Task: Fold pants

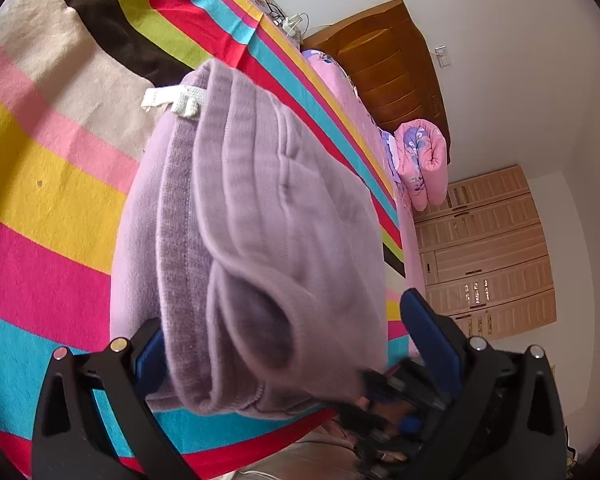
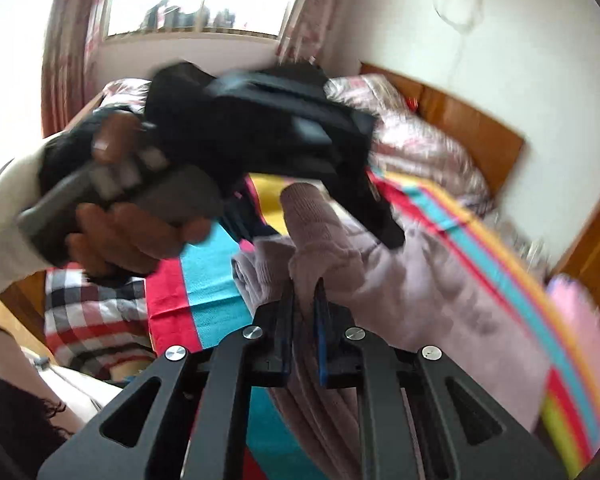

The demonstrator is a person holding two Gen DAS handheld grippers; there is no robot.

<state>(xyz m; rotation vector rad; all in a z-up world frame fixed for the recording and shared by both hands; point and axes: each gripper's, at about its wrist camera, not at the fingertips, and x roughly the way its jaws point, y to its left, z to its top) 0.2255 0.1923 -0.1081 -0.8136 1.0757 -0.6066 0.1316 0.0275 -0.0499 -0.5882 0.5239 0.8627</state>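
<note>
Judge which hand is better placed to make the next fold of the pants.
Probably the right: its tongs are shut on a raised fold of the lilac sweatpants. The left tongs stand open around the folded bundle, gripping nothing.

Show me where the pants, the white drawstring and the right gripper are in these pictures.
pants (image 1: 260, 216), left wrist view, on the top folded layer.
white drawstring (image 1: 172, 100), left wrist view, on its flat band.
right gripper (image 2: 305, 300), right wrist view, between its fingertips.
</note>
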